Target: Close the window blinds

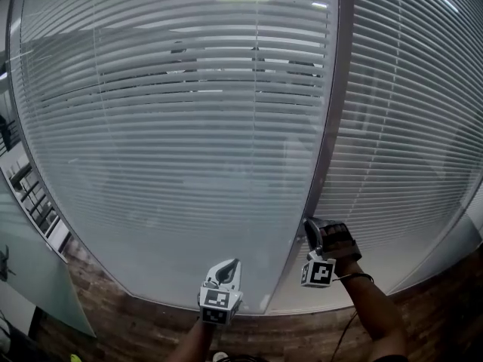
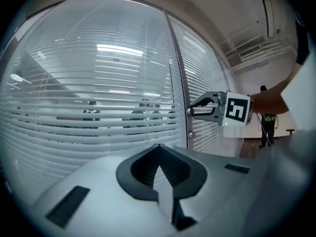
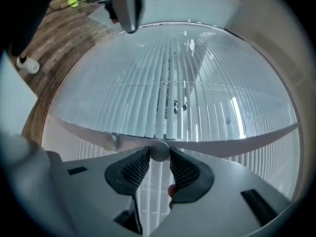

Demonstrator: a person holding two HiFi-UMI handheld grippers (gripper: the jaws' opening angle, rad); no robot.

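White slatted blinds hang behind curved glass, their slats partly tilted so shapes show through. A grey upright frame divides two panes. On that frame is a small round grey knob. My right gripper is shut on it, one ribbed pad pressing each side. In the head view the right gripper meets the frame low down. My left gripper hovers in front of the left pane with its jaws together and nothing in them; its own view shows the left gripper shut and the right gripper at the frame.
A second small knob sits on the frame just left of the gripped one. The right pane's blinds run beyond the frame. Wooden floor lies below the glass. A person stands far off in the room.
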